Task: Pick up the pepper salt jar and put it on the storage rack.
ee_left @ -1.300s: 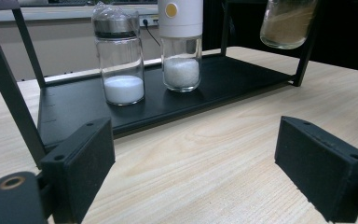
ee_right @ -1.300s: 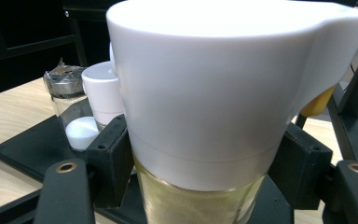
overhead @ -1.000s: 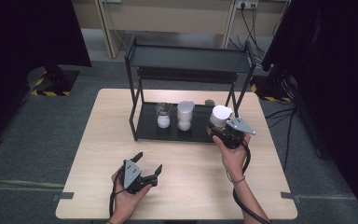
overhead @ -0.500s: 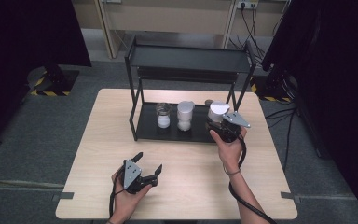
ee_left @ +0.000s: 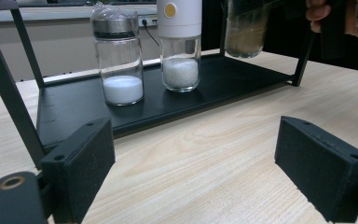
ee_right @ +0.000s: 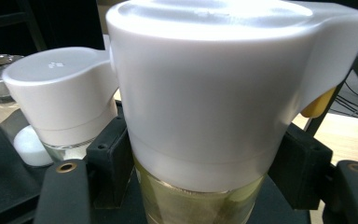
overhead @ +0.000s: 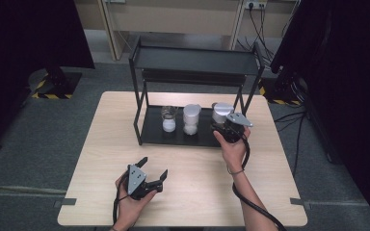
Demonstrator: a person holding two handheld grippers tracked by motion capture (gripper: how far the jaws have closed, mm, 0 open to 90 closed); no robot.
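Your left hand-held gripper (overhead: 151, 174) sits low over the wooden surface (overhead: 197, 183) with its jaws spread wide, nothing between them. On the black rack's (overhead: 147, 127) bottom tray you've got a small glass jar (overhead: 168, 119), then a white-capped jar (overhead: 191, 119) — and at the right end, your right hand-held gripper (ee_right: 200, 163) is clamped on the white-lidded jar (ee_right: 200, 93), just beside the white-capped one.

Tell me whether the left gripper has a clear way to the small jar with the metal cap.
Probably yes: the left gripper is open, and bare table lies between it and the jar at the shelf's open front.
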